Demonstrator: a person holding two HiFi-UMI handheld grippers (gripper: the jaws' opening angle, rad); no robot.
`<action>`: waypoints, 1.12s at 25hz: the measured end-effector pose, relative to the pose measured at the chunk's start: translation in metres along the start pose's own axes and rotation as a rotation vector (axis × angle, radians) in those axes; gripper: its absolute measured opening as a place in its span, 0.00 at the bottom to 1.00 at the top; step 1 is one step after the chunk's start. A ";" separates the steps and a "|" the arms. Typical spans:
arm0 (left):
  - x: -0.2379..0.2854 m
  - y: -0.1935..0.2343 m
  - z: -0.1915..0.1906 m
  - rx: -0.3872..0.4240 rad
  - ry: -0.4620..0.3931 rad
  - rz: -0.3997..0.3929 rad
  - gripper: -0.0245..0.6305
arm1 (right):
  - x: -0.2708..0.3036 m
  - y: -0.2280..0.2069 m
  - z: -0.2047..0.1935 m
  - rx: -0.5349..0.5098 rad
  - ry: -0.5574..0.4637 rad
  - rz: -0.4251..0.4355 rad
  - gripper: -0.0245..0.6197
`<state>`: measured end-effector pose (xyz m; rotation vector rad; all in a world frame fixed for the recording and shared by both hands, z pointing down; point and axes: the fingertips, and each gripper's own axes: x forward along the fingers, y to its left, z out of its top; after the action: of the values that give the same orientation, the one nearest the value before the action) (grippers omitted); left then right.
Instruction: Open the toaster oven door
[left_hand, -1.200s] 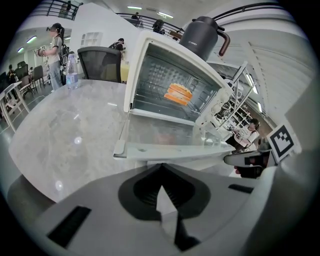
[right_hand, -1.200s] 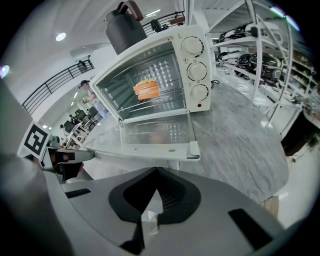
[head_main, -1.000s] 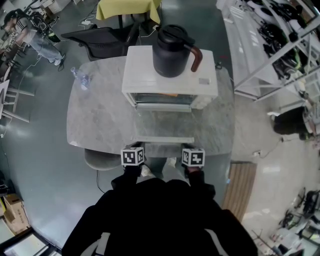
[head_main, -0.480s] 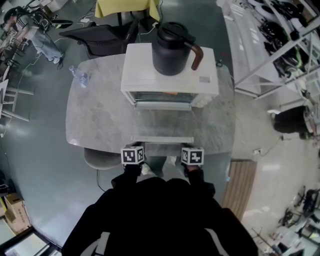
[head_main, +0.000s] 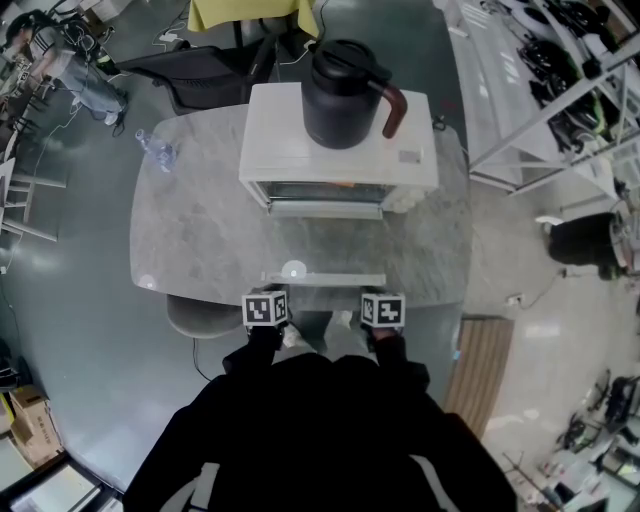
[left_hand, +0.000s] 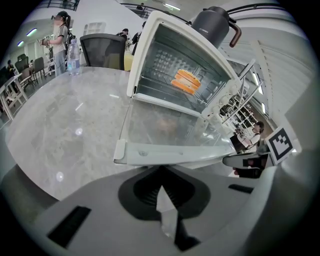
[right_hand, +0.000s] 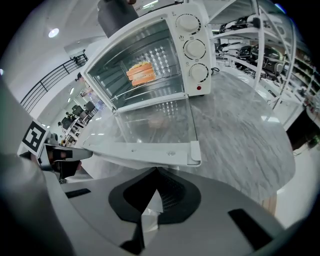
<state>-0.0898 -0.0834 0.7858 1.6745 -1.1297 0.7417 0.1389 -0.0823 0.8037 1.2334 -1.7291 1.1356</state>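
While the toaster oven door lay fully open over the marble table, the left gripper and right gripper hovered just beside its edge, jaws closed and empty.

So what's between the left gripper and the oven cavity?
Only the folded-down glass door, handle edge nearest the left gripper, running back to the oven cavity. Clearest in the left gripper view.
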 end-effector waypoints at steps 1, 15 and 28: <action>0.001 0.001 -0.001 0.000 0.003 0.001 0.04 | 0.001 -0.001 -0.001 -0.001 0.004 -0.001 0.04; 0.012 0.007 -0.007 0.010 0.031 0.015 0.04 | 0.014 -0.004 -0.006 -0.001 0.030 -0.002 0.04; 0.019 0.010 -0.012 0.014 0.054 0.021 0.04 | 0.024 -0.006 -0.012 0.002 0.053 -0.004 0.04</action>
<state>-0.0910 -0.0804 0.8097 1.6469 -1.1088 0.8050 0.1386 -0.0800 0.8307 1.1970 -1.6858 1.1582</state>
